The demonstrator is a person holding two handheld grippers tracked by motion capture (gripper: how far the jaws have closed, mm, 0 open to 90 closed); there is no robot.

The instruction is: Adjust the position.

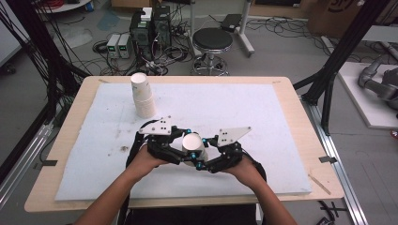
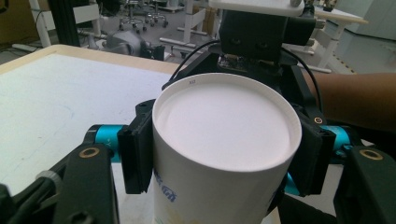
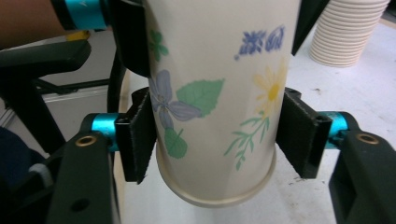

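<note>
Paper cup [image 2: 224, 144] upside down, base up, held just above the white mat [image 1: 244, 108] near its front edge. Left gripper [image 1: 180, 143] narrowed onto it, pads [image 2: 135, 154] pressing both sides near the base. Right gripper [image 1: 206, 152] also clamped on the cup, lower down by the rim [image 3: 219, 196]. Hands come in from opposite sides, forearms angled inward. Stack of cups [image 1: 142, 94] stands well apart at rear left.

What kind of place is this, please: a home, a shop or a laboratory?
Most likely a laboratory or workshop for recording handling tasks. Beyond the padded table, computer towers and small grey boxes stand on the floor among loose cables, beside a black stool.
</note>
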